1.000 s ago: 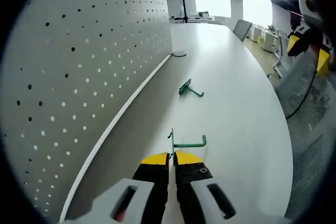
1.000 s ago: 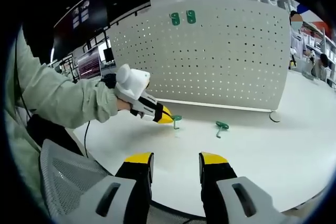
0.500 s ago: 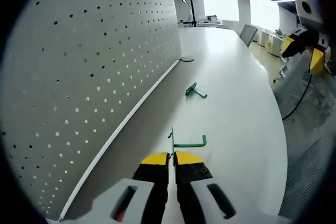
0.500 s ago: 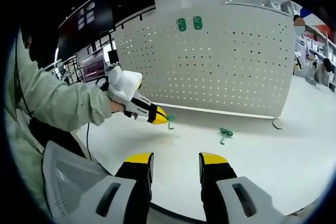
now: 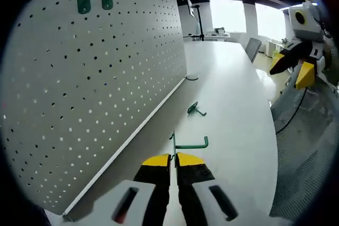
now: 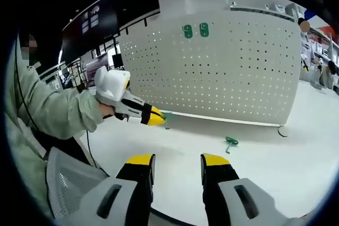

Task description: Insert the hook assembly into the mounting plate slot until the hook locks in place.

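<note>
Two green hooks (image 5: 95,2) already hang near the top edge of the white pegboard (image 5: 100,78) in the left gripper view, where we see the left claw (image 5: 174,158) pinched tight on a green hook assembly (image 5: 186,143) held above the white bench (image 5: 233,104); its bent arm points right. A second loose hook (image 5: 195,110) lies farther along the bench, and the right claw (image 5: 293,66) shows at the far right edge with its yellow tips apart. In the right gripper view we see that claw (image 6: 177,160) from behind, its jaws wide and holding nothing, while the left one reaches in from a person's sleeve (image 6: 50,115) toward the pegboard's foot. This view alone lets us see the whole board face-on, with a mesh chair back (image 6: 74,183) below.
</note>
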{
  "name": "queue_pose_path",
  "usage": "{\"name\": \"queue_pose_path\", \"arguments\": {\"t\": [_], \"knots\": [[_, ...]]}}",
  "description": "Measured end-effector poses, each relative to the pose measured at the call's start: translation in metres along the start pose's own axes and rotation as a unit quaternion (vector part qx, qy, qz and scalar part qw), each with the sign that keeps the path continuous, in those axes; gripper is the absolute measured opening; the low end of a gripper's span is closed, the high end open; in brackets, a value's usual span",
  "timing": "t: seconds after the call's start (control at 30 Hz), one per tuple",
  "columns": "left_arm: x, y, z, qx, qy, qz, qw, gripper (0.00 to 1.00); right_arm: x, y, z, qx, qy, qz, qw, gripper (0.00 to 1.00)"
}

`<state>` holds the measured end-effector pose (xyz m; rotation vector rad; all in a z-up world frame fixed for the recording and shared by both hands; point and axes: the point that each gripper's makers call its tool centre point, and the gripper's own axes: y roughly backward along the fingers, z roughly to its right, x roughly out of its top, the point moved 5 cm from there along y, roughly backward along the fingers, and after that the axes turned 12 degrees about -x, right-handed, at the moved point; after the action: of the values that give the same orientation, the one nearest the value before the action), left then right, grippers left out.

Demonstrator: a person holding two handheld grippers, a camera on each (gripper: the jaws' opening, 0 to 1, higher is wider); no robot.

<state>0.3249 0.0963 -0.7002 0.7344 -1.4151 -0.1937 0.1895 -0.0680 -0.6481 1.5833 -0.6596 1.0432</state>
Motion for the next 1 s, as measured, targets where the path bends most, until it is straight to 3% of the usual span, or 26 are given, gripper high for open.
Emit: {"name": "queue_pose_path", "arguments": {"t": [1.0], "knots": [[0.032, 0.053, 0.048, 0.028, 0.012, 0.106, 0.9939, 0.04, 0.021, 0.012, -0.029, 0.028, 0.0, 0.038, 0.9989, 0.33]]}}
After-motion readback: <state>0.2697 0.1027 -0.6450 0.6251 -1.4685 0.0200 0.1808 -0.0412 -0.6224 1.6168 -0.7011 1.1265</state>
